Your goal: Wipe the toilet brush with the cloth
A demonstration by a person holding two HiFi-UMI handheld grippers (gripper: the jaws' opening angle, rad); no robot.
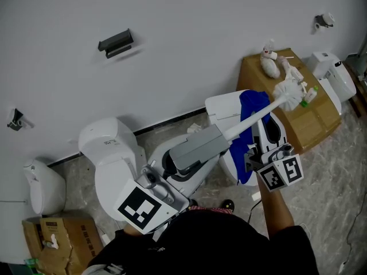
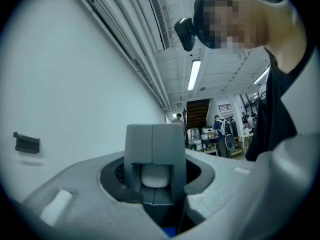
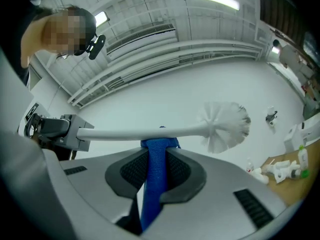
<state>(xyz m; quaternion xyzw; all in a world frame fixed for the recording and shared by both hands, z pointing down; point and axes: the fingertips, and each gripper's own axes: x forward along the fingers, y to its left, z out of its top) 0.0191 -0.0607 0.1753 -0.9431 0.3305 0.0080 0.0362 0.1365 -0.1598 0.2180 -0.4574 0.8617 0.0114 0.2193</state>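
The white toilet brush (image 1: 291, 94) is held level above the floor, bristle head toward the right. My left gripper (image 1: 220, 135) is shut on the far end of its handle (image 1: 252, 119); in the left gripper view the rounded handle end (image 2: 155, 176) sits between the grey fingers (image 2: 139, 144). My right gripper (image 1: 259, 126) is shut on a blue cloth (image 1: 251, 109), which rests against the handle from below. In the right gripper view the cloth (image 3: 154, 184) runs up between the jaws to the handle (image 3: 135, 132), left of the bristle head (image 3: 227, 124).
A white toilet (image 1: 109, 153) stands at the lower left and another white fixture (image 1: 221, 109) lies under the brush. A brown box (image 1: 312, 122) with bottles on it is at the right, beside a white toilet (image 1: 335, 76). A cardboard box (image 1: 60, 234) sits at the bottom left.
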